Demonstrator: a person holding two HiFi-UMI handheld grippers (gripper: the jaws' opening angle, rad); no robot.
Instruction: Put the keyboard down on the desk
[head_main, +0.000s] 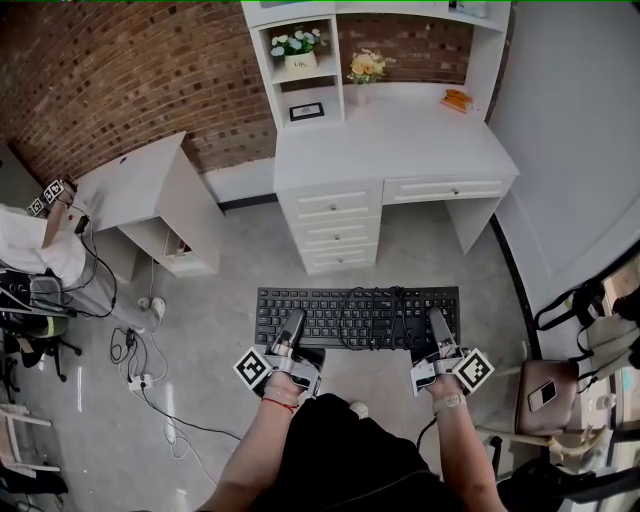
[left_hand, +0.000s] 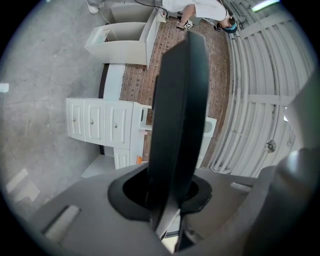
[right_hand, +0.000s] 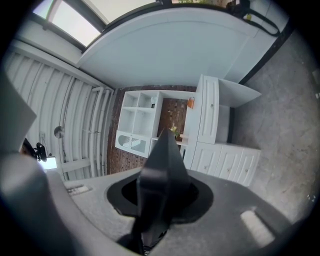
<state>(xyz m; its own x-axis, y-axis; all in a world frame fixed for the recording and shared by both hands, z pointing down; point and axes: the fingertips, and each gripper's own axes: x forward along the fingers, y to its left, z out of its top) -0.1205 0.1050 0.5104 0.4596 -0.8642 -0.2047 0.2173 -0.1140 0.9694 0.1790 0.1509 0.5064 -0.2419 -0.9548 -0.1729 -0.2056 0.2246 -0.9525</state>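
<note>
- Keyboard (head_main: 320, 312) is up in the air over the grey floor (head_main: 235, 275), level, in front of the white bench (head_main: 400, 140) and not on it.
- My left gripper (head_main: 292, 322) has its jaws clamped on the keyboard's near edge toward the left end.
- My right gripper (head_main: 437, 322) has its jaws clamped on the same edge toward the right end.
- A black cable (head_main: 388, 318) lies looped on the keys.

keyboard (head_main: 357, 317): black plastic, matt; desk (head_main: 400, 140): white, smooth painted finish; back wall (head_main: 120, 60): rough red-brown brick; floor (head_main: 240, 260): grey concrete, smooth, dull sheen
</note>
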